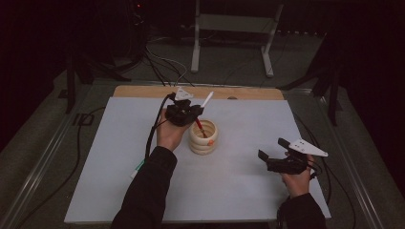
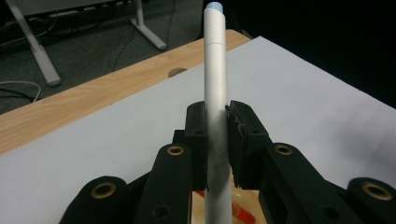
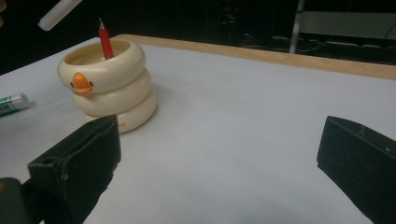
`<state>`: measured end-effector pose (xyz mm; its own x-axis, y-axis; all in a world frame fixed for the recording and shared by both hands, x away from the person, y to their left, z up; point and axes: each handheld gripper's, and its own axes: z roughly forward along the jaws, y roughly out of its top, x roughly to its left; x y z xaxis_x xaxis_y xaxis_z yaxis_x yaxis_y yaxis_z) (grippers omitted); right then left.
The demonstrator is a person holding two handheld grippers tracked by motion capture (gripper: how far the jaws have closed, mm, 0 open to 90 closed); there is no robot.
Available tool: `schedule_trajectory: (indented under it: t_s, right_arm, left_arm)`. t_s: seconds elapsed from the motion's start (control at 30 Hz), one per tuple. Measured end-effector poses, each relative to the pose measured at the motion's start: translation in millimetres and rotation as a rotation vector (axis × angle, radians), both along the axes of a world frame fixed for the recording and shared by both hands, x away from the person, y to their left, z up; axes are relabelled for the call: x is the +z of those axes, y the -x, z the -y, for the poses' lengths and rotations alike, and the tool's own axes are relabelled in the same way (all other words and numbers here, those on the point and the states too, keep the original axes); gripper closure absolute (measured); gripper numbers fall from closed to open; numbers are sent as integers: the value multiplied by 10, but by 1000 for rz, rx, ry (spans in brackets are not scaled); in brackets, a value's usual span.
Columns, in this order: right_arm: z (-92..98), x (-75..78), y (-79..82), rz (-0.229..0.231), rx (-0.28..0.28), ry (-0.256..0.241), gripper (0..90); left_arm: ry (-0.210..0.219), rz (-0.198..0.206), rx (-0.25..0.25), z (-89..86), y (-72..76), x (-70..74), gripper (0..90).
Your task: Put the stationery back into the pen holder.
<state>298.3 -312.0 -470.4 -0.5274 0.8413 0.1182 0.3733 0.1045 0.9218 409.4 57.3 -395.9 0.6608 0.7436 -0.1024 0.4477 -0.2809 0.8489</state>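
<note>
- The left gripper (image 1: 187, 110) clamped a white pen (image 2: 217, 112) between its jaws, just above the cream holder (image 1: 203, 137).
- A red pen (image 3: 105, 43) stood inside the holder.
- The right gripper (image 1: 272, 153) hovered wide open, well apart.

Matte black left tongs (image 1: 184, 113), blocky, with brass-ringed screw holes along the arms and ribbed black pads (image 2: 243, 135) on the jaws. Topped by a pale grey three-cornered plate (image 1: 183, 94); black cable (image 1: 154, 129) trailing off the back. Right tongs (image 1: 273, 153) likewise black, under a larger grey three-cornered plate (image 1: 308, 148). Both forearms in dark long sleeves (image 1: 145, 191), snug at the wrists.
</note>
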Motion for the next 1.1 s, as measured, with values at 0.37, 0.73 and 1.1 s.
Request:
schedule_trajectory:
  t_s: [0.37,0.73,1.1]
  right_arm:
    - [5,0,-1,0,-2,0,0]
    - [11,1,0,4,0,-1,0]
    - [14,1,0,5,0,-1,0]
  left_arm:
    - [-1,-3,-11,101,-33,-83,793]
    - [-2,6,-40,233,-61,-216,792]
    - [-15,-7,-55,328,-72,-374,791]
